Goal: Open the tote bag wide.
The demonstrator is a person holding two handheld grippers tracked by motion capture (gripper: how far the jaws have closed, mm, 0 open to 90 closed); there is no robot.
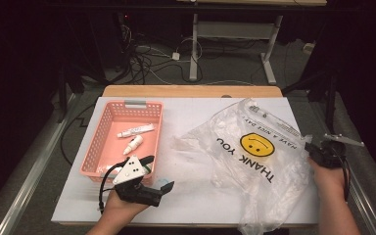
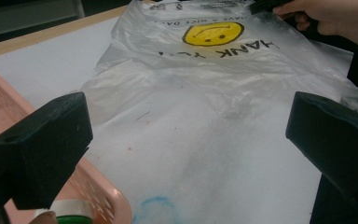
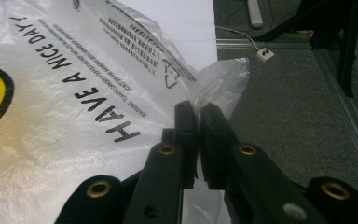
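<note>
A clear plastic bag [image 1: 254, 147] printed with a yellow smiley and "THANK YOU" lies crumpled on the right half of the white table top. At the bag's right edge, my right gripper [image 1: 314, 149] is shut on a fold of the film. The right gripper view shows the plastic bag [image 3: 74, 116] pinched between the closed jaws of the right gripper [image 3: 198, 109]. My left gripper [image 1: 159, 172] is open at the front right corner of the pink basket [image 1: 90, 147], holding nothing. In the left gripper view the left gripper [image 2: 191, 121] faces the plastic bag [image 2: 205, 70] across bare table.
The pink basket holds a white tube [image 1: 136, 130] and a small white bottle [image 1: 133, 144]. A green and white cap [image 2: 67, 212] shows by the pink basket's rim [image 2: 107, 200]. The table's right edge lies just past my right hand [image 1: 329, 178]. Desk legs and cables sit on the floor beyond.
</note>
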